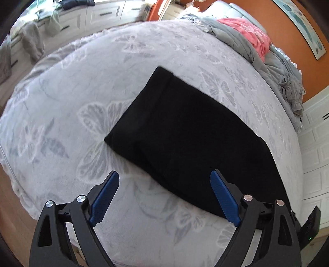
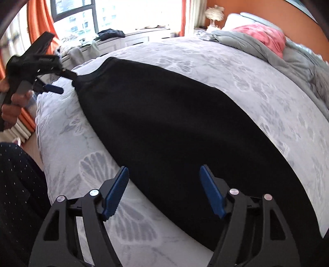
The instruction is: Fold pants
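Black pants (image 1: 185, 131) lie flat as a folded strip on the grey butterfly-print bedspread (image 1: 72, 102). My left gripper (image 1: 164, 176) is open and empty, hovering over the pants' near edge. In the right wrist view the pants (image 2: 164, 123) stretch from the near right to the far left. My right gripper (image 2: 164, 172) is open and empty above their near edge. The left gripper (image 2: 61, 81) also shows there at the far left end of the pants, jaws apart, one finger by the cloth's corner.
A crumpled grey blanket (image 1: 267, 61) and a pink garment (image 1: 250, 35) lie at the bed's far right side. White drawers (image 1: 92, 14) and a window bench with clothes (image 2: 111, 33) stand beyond the bed. Orange curtains (image 2: 39, 22) hang at the left.
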Demonstrator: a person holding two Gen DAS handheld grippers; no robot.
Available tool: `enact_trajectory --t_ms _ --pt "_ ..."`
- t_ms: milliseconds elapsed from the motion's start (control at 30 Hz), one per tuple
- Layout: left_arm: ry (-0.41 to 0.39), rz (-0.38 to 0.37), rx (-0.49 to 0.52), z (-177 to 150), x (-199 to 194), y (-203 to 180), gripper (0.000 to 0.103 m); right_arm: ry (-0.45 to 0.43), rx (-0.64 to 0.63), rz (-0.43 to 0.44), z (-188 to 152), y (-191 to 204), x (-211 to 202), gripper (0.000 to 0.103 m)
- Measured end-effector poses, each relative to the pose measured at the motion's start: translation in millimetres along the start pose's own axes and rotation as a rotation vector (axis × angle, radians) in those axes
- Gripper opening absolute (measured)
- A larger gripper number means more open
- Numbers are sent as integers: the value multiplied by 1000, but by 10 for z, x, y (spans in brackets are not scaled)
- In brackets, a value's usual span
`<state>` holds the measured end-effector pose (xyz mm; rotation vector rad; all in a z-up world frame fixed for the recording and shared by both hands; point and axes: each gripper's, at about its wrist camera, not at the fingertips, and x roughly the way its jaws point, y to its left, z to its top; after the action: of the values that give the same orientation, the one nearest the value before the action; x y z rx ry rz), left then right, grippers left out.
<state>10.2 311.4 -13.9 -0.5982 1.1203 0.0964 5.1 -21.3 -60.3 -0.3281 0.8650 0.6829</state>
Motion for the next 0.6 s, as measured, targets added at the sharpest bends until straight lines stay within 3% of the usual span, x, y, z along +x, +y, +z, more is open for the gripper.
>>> enact_trajectory --t_ms 100,133,167,200,233,267,367,433,533,600 --pt "45 -31 -59 47 153 112 87 38 -48 -28 21 136 167 61" --pt "46 -45 -58 91 209 111 87 66 -46 -35 15 95 268 46" --pt "48 -47 -66 136 257 112 73 77 -34 -19 -1 34 327 29" --pt "57 -57 -79 186 304 117 38 63 -7 5 22 -20 314 17" --pt "76 -34 -85 246 345 111 26 61 25 18 88 -74 277 7" --pt "75 -59 -98 306 317 105 15 28 63 12 179 -148 156 6" --pt "-33 -211 -93 414 -140 -17 14 -99 130 48 423 -256 -314 6" --pt "-73 -244 -75 398 -358 -68 14 -97 135 87 404 -290 -444 6" --pt "-45 -106 -35 284 -229 -9 14 101 72 119 79 -183 -52 6" --pt "-5 2 -15 217 43 129 14 151 56 108 -71 -124 121 7"
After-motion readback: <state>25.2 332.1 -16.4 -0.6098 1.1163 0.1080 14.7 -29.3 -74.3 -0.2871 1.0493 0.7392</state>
